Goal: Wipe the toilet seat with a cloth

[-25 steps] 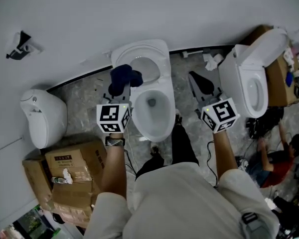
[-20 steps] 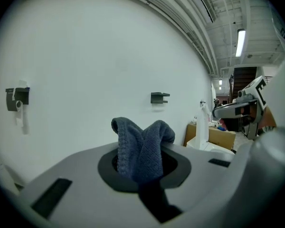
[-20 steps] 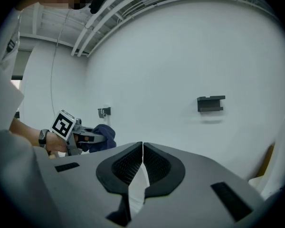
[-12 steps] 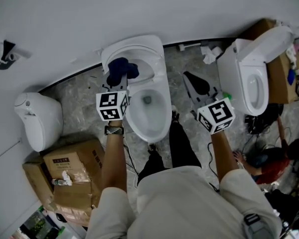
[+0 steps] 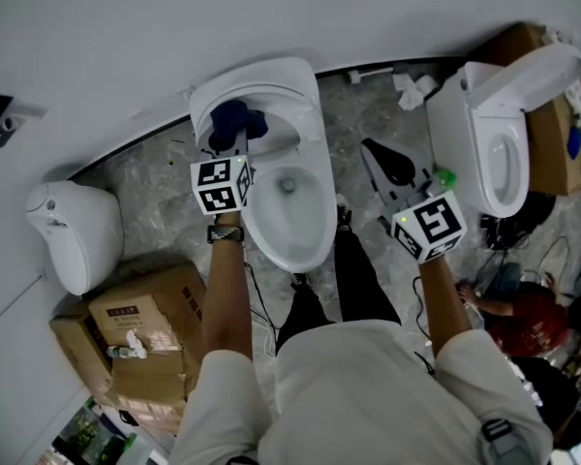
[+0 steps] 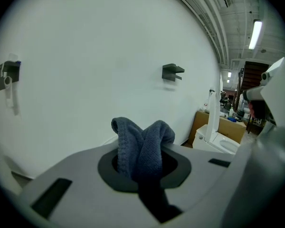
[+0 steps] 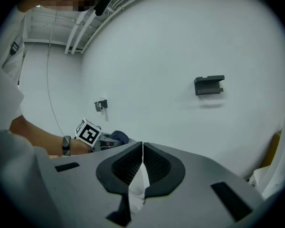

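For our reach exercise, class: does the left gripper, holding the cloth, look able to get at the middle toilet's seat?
Probably yes: the left gripper, shut on the blue cloth, hangs right by the raised toilet seat, and nothing shows between them.

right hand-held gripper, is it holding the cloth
No, the right hand-held gripper has its jaws pressed together with nothing between them.

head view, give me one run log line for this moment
left gripper: shut on blue cloth | cloth: over rear of middle toilet, contact unclear | right gripper: shut, empty
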A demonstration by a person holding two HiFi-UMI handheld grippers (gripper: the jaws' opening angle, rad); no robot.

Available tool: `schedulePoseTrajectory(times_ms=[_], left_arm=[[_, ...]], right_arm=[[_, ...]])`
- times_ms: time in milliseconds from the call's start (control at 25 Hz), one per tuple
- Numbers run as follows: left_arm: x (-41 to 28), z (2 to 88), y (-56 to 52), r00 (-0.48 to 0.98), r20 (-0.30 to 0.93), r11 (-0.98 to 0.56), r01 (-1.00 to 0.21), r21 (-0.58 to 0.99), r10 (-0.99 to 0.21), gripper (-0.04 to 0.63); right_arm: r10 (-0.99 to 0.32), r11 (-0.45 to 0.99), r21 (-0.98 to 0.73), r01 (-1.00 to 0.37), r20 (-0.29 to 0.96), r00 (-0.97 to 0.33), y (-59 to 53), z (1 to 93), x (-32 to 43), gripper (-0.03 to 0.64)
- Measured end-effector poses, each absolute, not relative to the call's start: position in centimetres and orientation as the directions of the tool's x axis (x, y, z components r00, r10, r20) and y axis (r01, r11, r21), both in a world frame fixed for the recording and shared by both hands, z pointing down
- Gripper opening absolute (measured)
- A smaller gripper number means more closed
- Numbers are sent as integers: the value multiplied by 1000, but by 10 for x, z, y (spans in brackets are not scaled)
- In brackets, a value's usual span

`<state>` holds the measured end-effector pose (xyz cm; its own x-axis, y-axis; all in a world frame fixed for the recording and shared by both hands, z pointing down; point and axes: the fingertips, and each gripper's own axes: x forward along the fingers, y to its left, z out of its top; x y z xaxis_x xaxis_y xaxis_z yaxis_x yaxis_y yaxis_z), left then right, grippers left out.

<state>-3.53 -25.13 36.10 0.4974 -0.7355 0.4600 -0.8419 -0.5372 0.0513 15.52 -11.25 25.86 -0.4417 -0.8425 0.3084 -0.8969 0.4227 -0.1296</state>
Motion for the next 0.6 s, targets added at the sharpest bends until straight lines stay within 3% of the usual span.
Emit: schedulePoseTrajectory(times_ms=[600], left_arm=[[-8,393,-273,530,459,-559,-825,85,-713,46]], right_arm=[[-826,384,-185,-905,368,-426,-125,296,172,29]])
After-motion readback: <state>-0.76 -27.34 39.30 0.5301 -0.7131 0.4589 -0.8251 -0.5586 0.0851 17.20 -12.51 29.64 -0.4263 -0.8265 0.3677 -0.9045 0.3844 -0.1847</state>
